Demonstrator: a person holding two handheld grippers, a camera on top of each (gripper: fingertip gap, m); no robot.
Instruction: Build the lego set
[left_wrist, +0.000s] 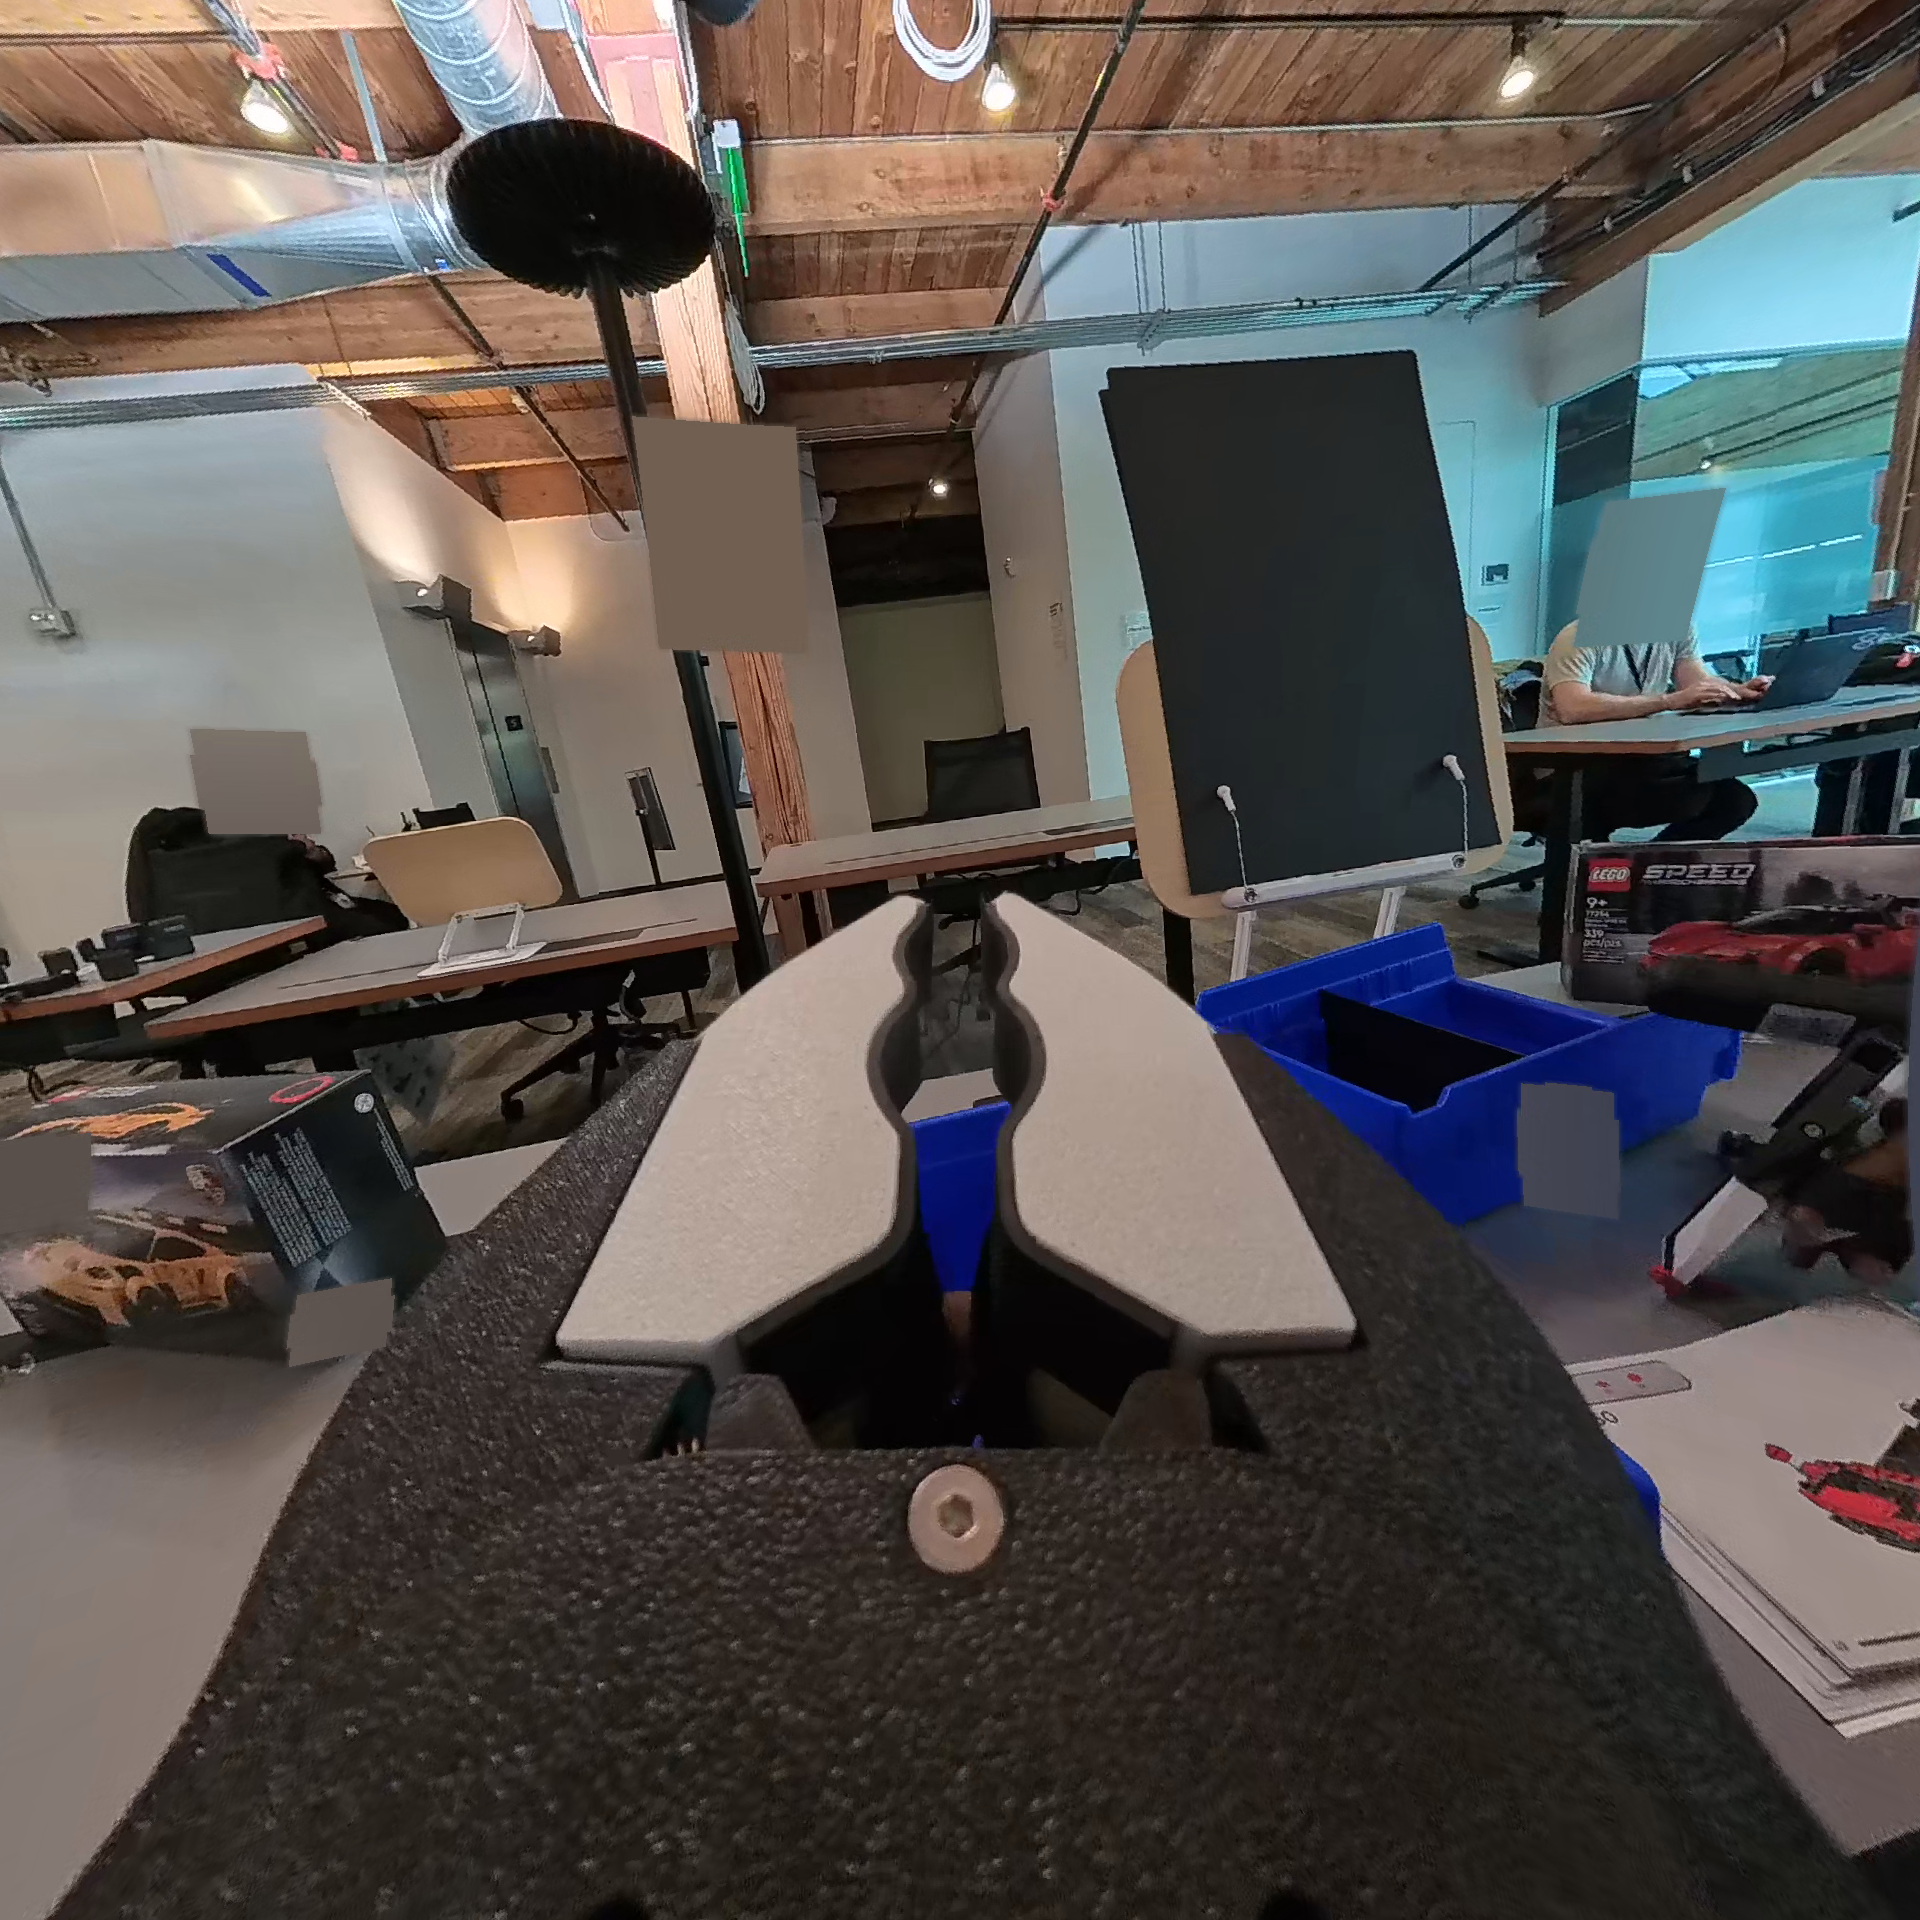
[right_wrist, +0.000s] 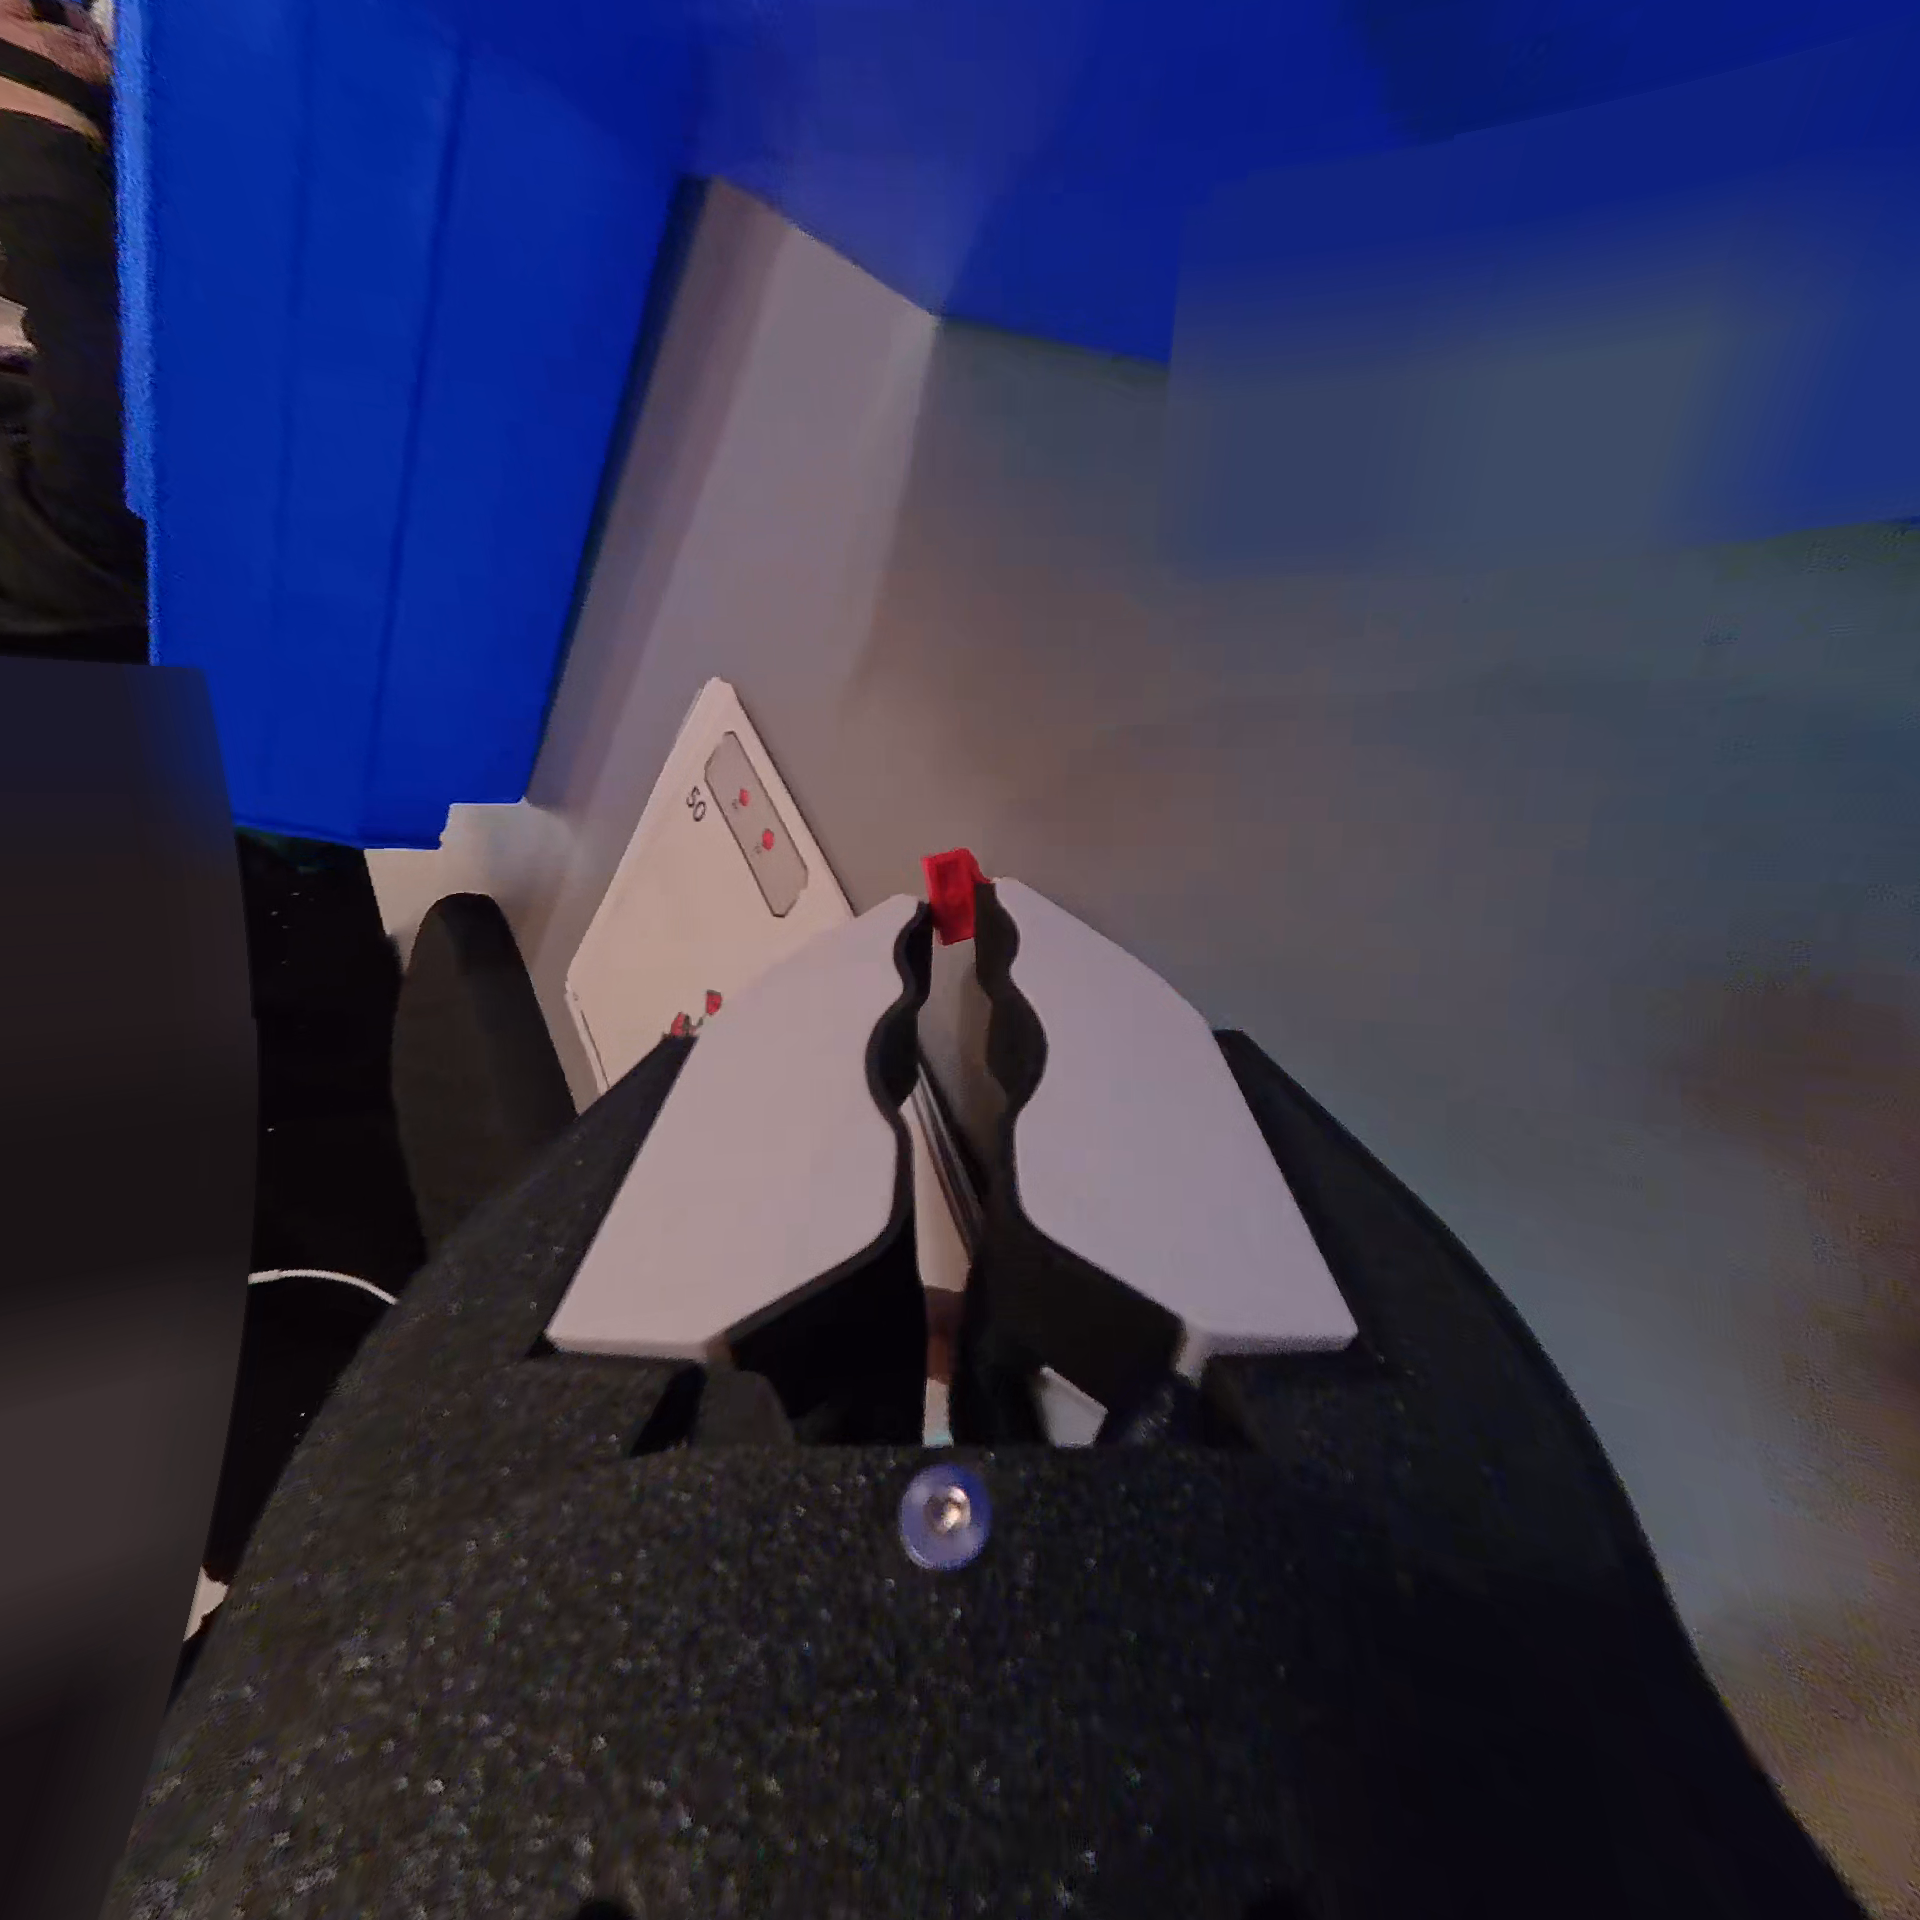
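Your two grippers work above a grey tabletop (left_wrist: 156, 1558) with blue bins (left_wrist: 1455, 1060).
Your left gripper (left_wrist: 956, 914) is nearly closed and empty; your right gripper (right_wrist: 954, 902) pinches a small red brick (right_wrist: 951, 894) beside the instruction booklet (right_wrist: 675, 935).

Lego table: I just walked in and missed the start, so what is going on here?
A person is building a Lego set with two handheld grippers. The right gripper pinches a small red brick at its fingertips, low over the grey table beside the open instruction booklet and a blue bin. The left gripper is raised, nearly closed and holds nothing. Set boxes stand around the table.
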